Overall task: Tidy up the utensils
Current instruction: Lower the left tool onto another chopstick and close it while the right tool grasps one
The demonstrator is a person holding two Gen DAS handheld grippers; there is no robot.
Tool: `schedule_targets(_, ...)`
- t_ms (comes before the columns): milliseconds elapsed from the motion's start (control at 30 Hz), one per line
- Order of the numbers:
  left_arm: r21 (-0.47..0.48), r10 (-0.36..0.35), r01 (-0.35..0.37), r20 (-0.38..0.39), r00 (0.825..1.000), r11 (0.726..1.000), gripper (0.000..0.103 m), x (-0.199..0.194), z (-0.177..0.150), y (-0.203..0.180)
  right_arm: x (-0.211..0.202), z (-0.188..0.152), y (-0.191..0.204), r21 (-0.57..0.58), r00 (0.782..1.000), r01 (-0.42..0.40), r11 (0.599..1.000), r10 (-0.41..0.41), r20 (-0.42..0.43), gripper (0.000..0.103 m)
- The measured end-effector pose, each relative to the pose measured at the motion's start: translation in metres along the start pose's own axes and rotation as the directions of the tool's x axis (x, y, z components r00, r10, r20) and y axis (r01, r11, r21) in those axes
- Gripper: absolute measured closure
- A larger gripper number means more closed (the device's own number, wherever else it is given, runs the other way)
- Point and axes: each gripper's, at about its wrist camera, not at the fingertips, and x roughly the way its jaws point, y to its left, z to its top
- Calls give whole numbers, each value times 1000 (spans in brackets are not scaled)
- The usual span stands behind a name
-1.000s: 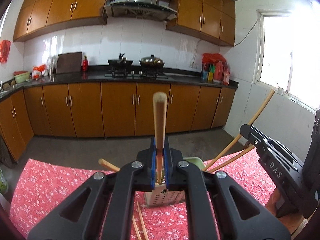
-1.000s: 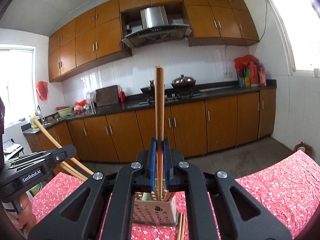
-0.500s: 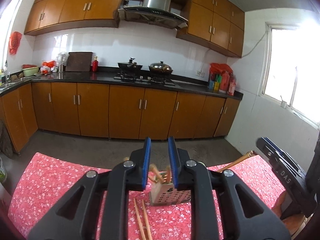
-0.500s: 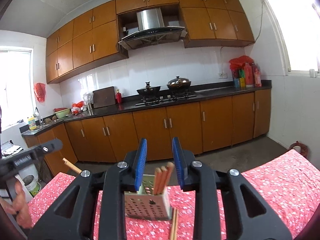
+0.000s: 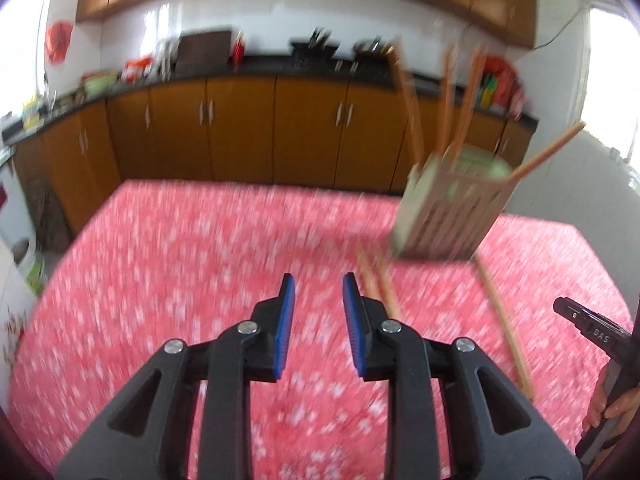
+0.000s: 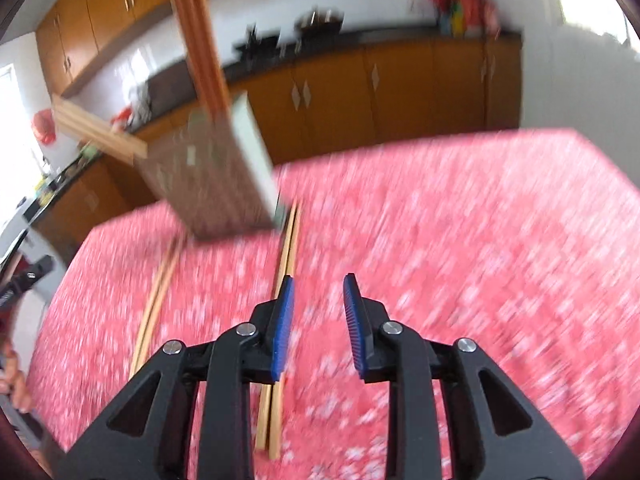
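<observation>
Both tools had swung down from the holder since half a second back, and both views were smeared by motion. Left tool stood with jaws apart at a moderate gap, gripping nothing. Right tool the same, empty, its left pad close over a pair of chopsticks lying on the bench.

Perforated chopstick holder stood on the red floral cloth, ahead and to the right of the left tool. Sticks in it leaned several ways; count roughly five or six, blur forbids certainty.

Loose on the cloth, by the right view: two pairs, four sticks, the second pair well to the left.

Judgement: task partly done. Several sticks housed, about four left to gather, probably the nearest pair next.
</observation>
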Motion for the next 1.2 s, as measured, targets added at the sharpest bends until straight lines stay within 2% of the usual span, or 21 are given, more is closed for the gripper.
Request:
schedule_targets(167, -43, 9, -12, -89, 996, 999, 77, 21, -27, 9, 24, -16, 16, -40, 996, -24, 999, 20, -90, 80)
schedule_targets(267, -42, 8, -12, -101, 995, 999, 77, 24, -32, 10, 34, -19, 21, -66, 994, 8, 998, -16, -113, 85)
schedule_targets(433, -30, 1, -4, -103, 995, 1000, 77, 24, -31, 6, 36, -19, 20, -81, 993, 44, 996, -52, -102, 86)
schedule_targets(600, -17, -36, 34, -114, 993, 999, 77, 29, -32, -6, 37, -22, 25, -122, 993, 58, 991, -70, -94, 86)
schedule_targets(667, -11, -52, 51, -121, 991, 999, 77, 31, -34, -11, 37, -22, 23, -127, 992, 85, 988, -97, -84, 95)
schedule_targets(833, 1, -112, 113, -148, 983, 994, 77, 39, -40, -27, 33, -19, -2, -40, 986, 152, 988, -154, -59, 95)
schedule_targets(967, 33, -139, 147, -176, 974, 989, 80, 46, -46, -42, 32, -19, -12, -27, 986, 157, 987, -159, -57, 95)
schedule_targets(1200, 76, -116, 138, -239, 964, 988, 88, 62, -56, -58, 30, -22, -11, -54, 984, 167, 985, -169, -48, 95)
